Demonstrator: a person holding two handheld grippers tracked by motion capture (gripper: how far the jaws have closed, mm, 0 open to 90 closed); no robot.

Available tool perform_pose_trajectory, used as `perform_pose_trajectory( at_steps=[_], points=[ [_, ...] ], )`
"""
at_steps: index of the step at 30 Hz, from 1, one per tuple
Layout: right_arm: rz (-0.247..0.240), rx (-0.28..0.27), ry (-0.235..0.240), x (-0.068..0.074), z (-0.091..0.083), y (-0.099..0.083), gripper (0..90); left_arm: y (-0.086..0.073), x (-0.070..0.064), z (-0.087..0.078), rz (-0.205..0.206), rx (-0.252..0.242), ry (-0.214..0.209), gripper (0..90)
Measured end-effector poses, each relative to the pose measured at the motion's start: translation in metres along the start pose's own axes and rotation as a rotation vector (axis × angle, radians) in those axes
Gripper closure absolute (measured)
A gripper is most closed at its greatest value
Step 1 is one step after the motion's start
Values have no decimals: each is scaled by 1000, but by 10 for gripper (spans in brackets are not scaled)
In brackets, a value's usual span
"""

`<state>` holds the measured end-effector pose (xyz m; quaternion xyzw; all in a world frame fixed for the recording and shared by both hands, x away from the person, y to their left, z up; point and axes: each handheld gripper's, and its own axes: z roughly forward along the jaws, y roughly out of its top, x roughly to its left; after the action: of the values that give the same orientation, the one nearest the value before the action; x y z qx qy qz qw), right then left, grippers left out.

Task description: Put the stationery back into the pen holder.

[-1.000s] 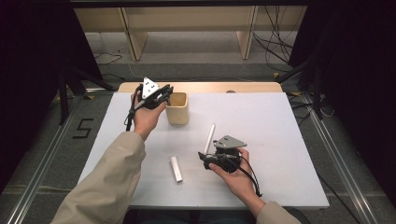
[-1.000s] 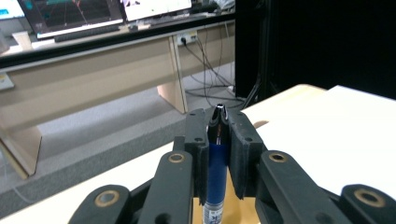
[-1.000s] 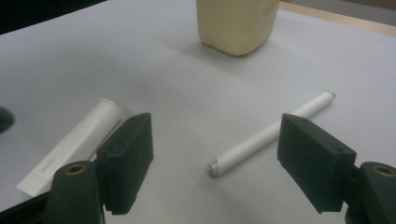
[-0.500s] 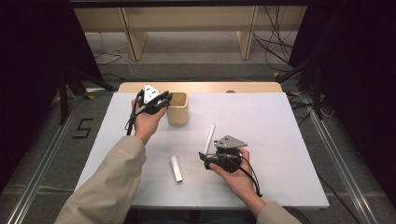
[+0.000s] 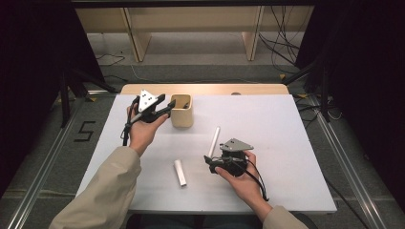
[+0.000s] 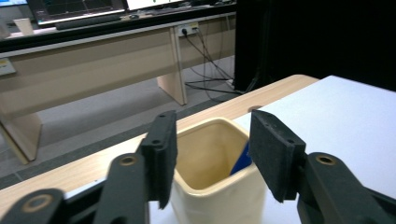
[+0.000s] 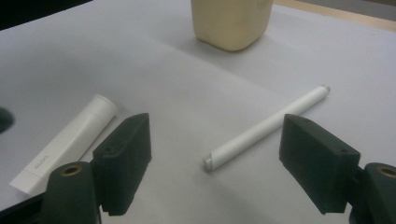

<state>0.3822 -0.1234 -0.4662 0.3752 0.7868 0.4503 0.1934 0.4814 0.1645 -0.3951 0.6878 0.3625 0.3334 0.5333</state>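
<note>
High view, tabletop tidying, mid-course. A white pen-like stick (image 5: 214, 141) lies loose on the white table (image 5: 296, 143), near the middle, slanting toward a cream holder cup (image 5: 182, 110) that stands at the far edge. It is slim, round and plain white, with a small cap at each end; the right gripper view shows the near end (image 7: 208, 163) just ahead of the jaws. The right gripper (image 5: 210, 161) rests low just behind that end, jaws spread wide and holding nothing, the stick lying in line with the gap between them. A shorter white tube (image 5: 180, 172) with a flat crimped tail lies to the left of this gripper, apart from the stick.

The left gripper (image 5: 168, 106) hangs at the cup's left rim, jaws parted and empty; its own view looks into the cup (image 6: 219, 177), where a blue item (image 6: 241, 159) leans against the inner wall. Judged from this layout, one article is already stowed, while the stick and tube are not yet picked up. The likely step in hand is closing on the stick.
</note>
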Motion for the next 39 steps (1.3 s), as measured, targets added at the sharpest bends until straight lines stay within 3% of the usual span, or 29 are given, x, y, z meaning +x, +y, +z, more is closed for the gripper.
perform_pose_trajectory(
  at_steps=[7,14,25,32,39],
  points=[
    [1,1,-6,-2,-1,-1,259,-3,-12,-20,-7,4,-31,391],
    [5,7,-7,-5,-2,-1,261,-24,-28,-39,-20,34,-75,344],
    [-4,22,11,-11,-8,-2,466,-55,-39,-60,-45,98,-133,349],
    [0,32,-7,-18,-11,-4,471,-59,-53,-62,-45,119,-158,350],
    [-3,68,-22,-21,-9,-9,634,-64,-60,-61,-29,137,-170,364]
  ],
)
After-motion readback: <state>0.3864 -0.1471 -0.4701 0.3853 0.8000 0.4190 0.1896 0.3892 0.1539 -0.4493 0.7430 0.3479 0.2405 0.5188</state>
